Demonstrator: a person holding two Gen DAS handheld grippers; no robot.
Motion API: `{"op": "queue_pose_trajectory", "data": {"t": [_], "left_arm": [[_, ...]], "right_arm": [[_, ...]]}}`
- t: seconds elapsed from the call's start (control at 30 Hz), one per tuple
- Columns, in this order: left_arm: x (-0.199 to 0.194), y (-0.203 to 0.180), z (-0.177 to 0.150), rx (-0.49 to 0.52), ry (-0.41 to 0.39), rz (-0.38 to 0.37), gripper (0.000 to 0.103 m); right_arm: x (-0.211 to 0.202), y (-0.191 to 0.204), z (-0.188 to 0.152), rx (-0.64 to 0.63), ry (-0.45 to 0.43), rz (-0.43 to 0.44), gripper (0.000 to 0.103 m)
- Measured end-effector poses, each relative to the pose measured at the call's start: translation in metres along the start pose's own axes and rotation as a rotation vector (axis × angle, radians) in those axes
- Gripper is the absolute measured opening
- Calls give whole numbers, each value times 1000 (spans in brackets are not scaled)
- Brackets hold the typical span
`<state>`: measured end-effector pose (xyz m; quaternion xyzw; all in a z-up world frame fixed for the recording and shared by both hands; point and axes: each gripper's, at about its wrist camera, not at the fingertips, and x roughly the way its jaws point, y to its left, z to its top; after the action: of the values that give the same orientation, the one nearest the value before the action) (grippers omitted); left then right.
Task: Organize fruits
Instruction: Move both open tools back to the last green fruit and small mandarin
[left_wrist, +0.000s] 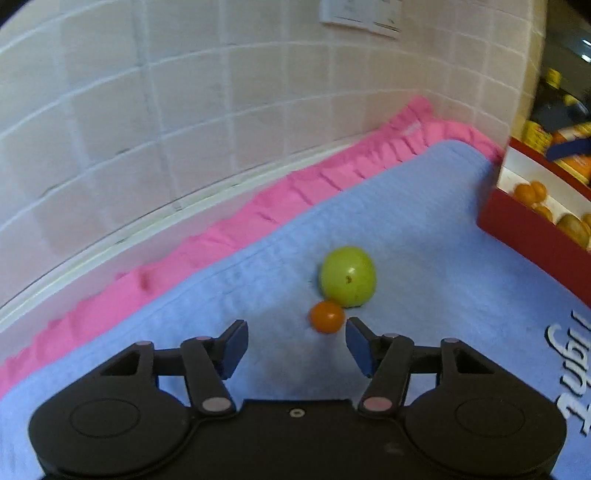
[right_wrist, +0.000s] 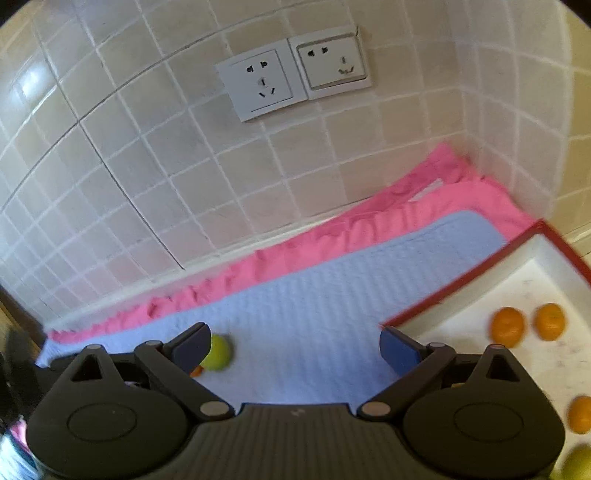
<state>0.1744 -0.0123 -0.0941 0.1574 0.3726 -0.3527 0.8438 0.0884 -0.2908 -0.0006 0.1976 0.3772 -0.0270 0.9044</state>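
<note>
A green apple (left_wrist: 348, 276) lies on the blue towel (left_wrist: 424, 229), and a small orange fruit (left_wrist: 327, 316) touches its near side. My left gripper (left_wrist: 295, 345) hovers open just short of them, nothing between its fingers; the orange fruit sits beside the right fingertip (left_wrist: 357, 343). A red box (left_wrist: 532, 229) with a white inside holds several orange fruits at the right edge. In the right wrist view, my right gripper (right_wrist: 295, 347) stands wide open and empty over the blue towel (right_wrist: 332, 295). The green apple (right_wrist: 218, 352) peeks out behind its left finger (right_wrist: 190, 347). The red box (right_wrist: 461, 291) lies to the right.
A pink cloth (left_wrist: 258, 206) lies under the towel along a tiled wall (left_wrist: 184, 110). Two wall sockets (right_wrist: 291, 75) sit above the counter. Several oranges (right_wrist: 508, 326) and a green fruit (right_wrist: 578, 463) rest inside the box. Packaged goods (left_wrist: 554, 129) stand behind the box.
</note>
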Motion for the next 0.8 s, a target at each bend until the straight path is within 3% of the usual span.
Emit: {"op": "queue_pose_trajectory", "data": {"t": [0.03,0.17,0.47,0.53,0.57,0.63,0.8], "left_arm": [[5,-1,2,18,0,-12,70],[22,-2,5,77,27,-64,49],[39,-10,4,123,48,-109,48],[42,-10,2,113,57,-99,38],[42,-10,1,107,50,-95,28],[37,-8,-1,82,38,-95,28],[24,-8,-10,66,24,-63,28]], "right_arm": [[7,4,2,-10,2,-2,100],[35,13,5,-33,51,-27,100],[65,7,0,31,139,3,100],[68,4,0,70,190,26,100],[69,3,0,86,202,33,100],[69,5,-2,82,191,10,100],[65,33,-7,-62,110,-33,100]]}}
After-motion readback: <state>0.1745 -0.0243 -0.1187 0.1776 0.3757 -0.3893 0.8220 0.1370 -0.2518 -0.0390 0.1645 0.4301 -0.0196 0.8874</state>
